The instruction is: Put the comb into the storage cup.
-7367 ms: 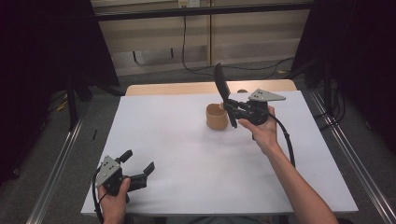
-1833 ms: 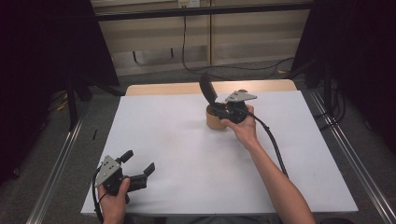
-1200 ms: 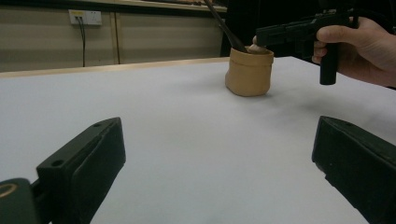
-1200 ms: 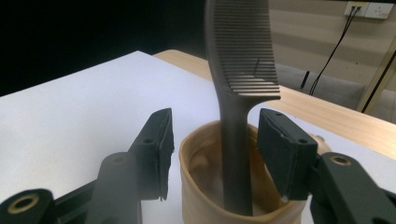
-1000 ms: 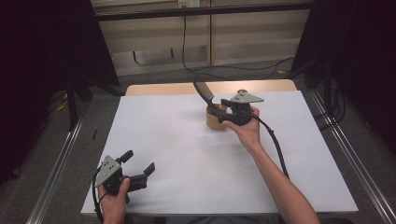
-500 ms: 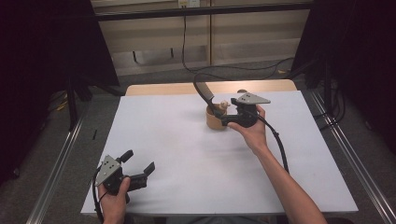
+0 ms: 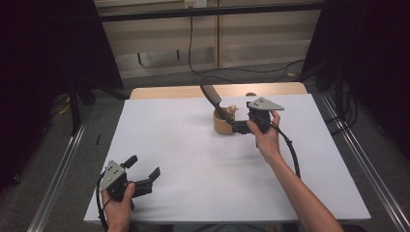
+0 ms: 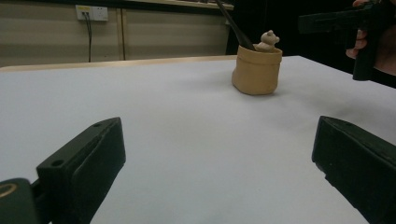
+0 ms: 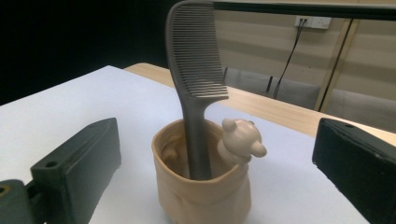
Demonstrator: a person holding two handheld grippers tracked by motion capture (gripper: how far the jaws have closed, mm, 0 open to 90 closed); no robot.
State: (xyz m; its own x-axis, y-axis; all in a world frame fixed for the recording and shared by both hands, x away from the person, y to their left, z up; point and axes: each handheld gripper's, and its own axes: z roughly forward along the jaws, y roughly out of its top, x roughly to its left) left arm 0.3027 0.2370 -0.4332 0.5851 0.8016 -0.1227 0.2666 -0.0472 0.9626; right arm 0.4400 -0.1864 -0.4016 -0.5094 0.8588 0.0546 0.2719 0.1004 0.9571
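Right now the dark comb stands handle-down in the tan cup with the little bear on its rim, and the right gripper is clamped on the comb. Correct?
Not quite. The right gripper is open and clear of the comb, as the right gripper view shows. The comb does stand handle-down in the tan cup with the little bear.

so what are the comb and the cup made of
Comb: looks like moulded plastic, dark grey and matte, with fine even teeth and no shine. Cup: looks like soft silicone or rubber, tan and matte; its rim is wavy, its wall creased, and a small bear figure sits on the rim. Neither is certain by look alone.
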